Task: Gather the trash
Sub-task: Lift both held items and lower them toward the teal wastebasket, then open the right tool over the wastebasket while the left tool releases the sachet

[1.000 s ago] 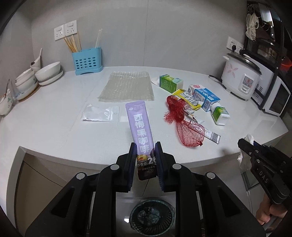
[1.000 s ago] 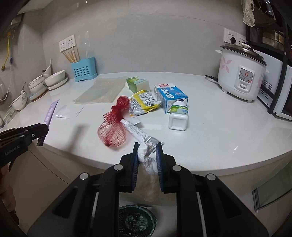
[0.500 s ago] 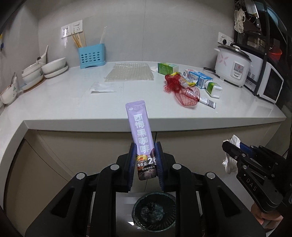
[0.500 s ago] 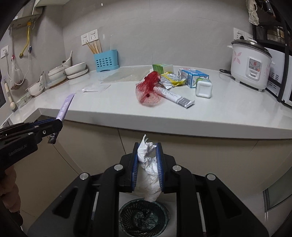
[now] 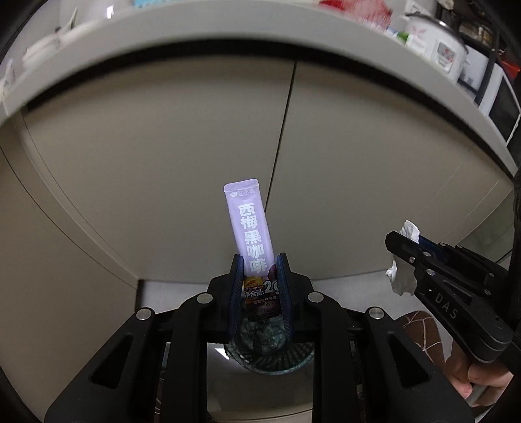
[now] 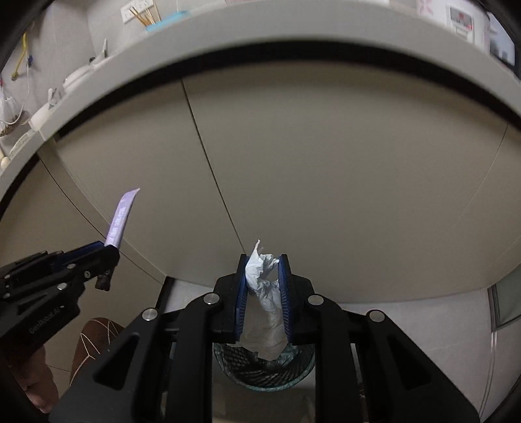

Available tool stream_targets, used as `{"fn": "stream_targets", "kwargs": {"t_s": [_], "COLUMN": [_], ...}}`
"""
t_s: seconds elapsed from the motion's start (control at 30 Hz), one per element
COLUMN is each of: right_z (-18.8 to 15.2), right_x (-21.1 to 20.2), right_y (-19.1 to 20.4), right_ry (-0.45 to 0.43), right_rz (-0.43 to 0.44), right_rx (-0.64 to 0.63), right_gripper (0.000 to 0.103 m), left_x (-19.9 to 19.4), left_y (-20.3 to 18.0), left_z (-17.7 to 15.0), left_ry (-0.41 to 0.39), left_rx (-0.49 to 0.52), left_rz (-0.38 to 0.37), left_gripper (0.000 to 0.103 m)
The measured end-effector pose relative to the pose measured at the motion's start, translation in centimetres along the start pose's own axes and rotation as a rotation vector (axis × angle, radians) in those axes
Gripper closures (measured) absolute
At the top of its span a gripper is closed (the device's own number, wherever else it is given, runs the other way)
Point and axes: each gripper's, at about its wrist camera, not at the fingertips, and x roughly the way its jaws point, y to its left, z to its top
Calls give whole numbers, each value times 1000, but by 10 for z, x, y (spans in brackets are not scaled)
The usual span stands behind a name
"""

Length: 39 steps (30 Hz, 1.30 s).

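The left gripper (image 5: pixel 259 276) is clamped on the lower end of a purple sachet (image 5: pixel 249 227), which stands up from the pads with white lettering facing the camera. The right gripper (image 6: pixel 262 286) is pinched on a crumpled white tissue (image 6: pixel 265 309) whose tail hangs below its pads.

A second ago both grippers were level with the worktop (image 5: pixel 228 29), the remaining litter spread before them. Now they have dropped below its edge in front of the beige cabinet doors (image 5: pixel 162 162), each holding its piece directly above the mesh waste bin (image 6: pixel 263 374) on the floor. That puts the carry nearly finished, I judge, with only the release left.

The sachet looks flat, stiff and glossy. The tissue looks soft, creased and limp, likely to fall slowly or snag on a pad.
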Motion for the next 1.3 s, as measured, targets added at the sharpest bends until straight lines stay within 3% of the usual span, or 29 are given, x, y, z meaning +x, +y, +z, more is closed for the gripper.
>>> {"fn": "stream_targets", "kwargs": {"t_s": [0.33, 0.8, 1.17, 1.3], "right_z": [-57, -113, -144, -144], "right_x": [90, 200, 242, 246], "right_y": [-12, -21, -47, -48], "right_ry": [187, 435, 547, 551], "right_rz": [-13, -95, -89, -70], "right_rx": [35, -21, 29, 49], "right_gripper": [86, 86, 86, 85], "left_x": [89, 229, 269, 271], "left_y": [6, 14, 12, 17], "left_z": [-40, -112, -140, -139], "left_ry": [91, 387, 478, 461], "left_rx": [-17, -6, 0, -15], "left_rz": [-51, -85, -88, -74], "left_gripper": [82, 82, 78, 62]}}
